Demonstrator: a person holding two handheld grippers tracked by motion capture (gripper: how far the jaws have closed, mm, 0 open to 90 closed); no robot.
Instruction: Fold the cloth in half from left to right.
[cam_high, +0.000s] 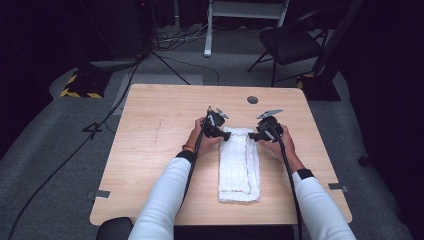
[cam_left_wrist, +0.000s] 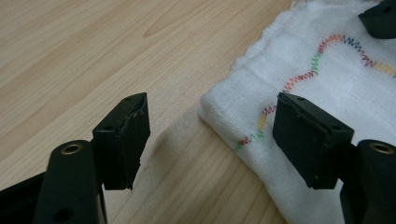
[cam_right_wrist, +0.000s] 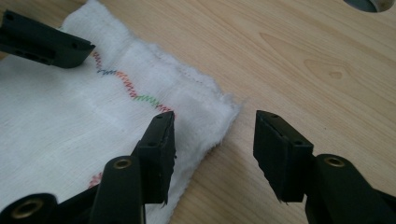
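Light wooden table under us, dark room around. Folded white gauze cloth with rainbow zigzag stitching lies at table centre. Our left gripper at its 11 o'clock corner, right gripper at 1 o'clock; both jaws open, straddling cloth corners, gripping nothing.

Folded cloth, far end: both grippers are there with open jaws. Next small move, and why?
Probably lower and close both at once. The left gripper straddles one far corner of the white cloth, the right gripper the other; each has one jaw over fabric, one over bare table, nothing pinched yet.
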